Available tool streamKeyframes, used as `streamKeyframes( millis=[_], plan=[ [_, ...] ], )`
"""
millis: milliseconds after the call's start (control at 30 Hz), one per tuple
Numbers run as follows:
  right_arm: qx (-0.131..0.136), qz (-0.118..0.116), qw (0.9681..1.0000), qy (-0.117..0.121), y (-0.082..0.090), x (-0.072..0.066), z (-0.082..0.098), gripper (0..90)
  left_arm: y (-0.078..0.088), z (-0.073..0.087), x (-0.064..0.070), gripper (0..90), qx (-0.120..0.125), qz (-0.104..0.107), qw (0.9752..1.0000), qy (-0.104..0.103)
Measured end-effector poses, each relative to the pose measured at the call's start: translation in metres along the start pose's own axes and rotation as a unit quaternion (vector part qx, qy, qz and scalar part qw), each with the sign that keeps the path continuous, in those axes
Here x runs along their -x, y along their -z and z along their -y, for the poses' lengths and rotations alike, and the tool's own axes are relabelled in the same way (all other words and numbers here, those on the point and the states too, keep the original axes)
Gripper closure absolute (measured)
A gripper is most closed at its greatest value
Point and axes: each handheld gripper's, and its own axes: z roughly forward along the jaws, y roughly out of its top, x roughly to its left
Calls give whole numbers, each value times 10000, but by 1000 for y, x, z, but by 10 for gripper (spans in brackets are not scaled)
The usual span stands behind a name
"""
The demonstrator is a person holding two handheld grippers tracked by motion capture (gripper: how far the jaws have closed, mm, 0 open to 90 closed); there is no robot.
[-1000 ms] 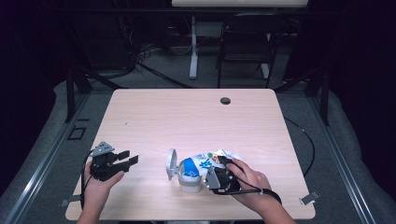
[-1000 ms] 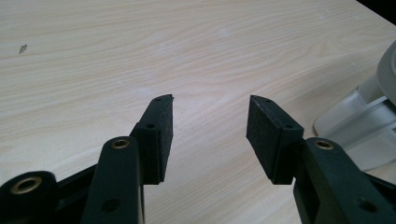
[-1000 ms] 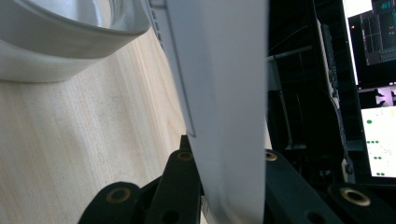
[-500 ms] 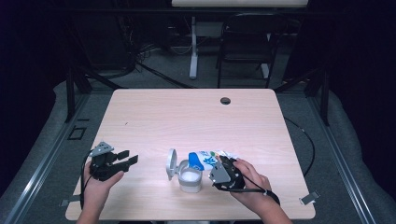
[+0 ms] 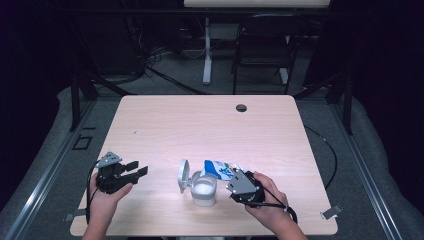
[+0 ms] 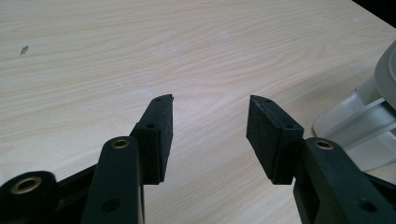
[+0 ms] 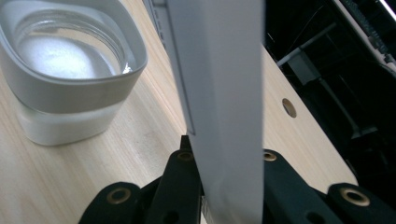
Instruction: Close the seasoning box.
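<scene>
Pale wood-grain desk with rounded corners, a round dark cable hole near its far edge, a tiny dark speck on the bare wood at left. Dark room behind: grey floor, black folding chair, white stand leg, cables on the floor.

Clear glass jar with a grey rim stands upright near the desk's front edge, between the two hands; its grey hinged lid is swung open to the jar's left. White powder sits in the jar, a low layer at the bottom.

Blue-and-white printed pouch is just right of the jar, tilted over toward the rim; the right gripper view shows its pale back rising between the jaws. Cannot tell if it touches the rim.

Right claw is clamped on the pouch's lower end, held in the person's right hand.

Left claw has jaws apart, nothing between them, low over bare desk left of the jar; left hand holds it.
</scene>
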Motion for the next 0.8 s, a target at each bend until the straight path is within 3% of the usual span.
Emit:
streamKeyframes(
  millis=[233, 600, 800],
  plan=[
    [131, -149, 9992, -334, -3, 1, 3, 863, 0, 0, -1, 516, -4, -22, 10000, -1],
    [173, -279, 9986, -415, -5, -6, 6, 872, 0, 0, -1, 516, -28, -11, 10000, 7],
    [337, -330, 9962, -727, -6, -5, 7, 871, 0, 1, -1, 516, -32, -16, 10000, 3]
  ],
)
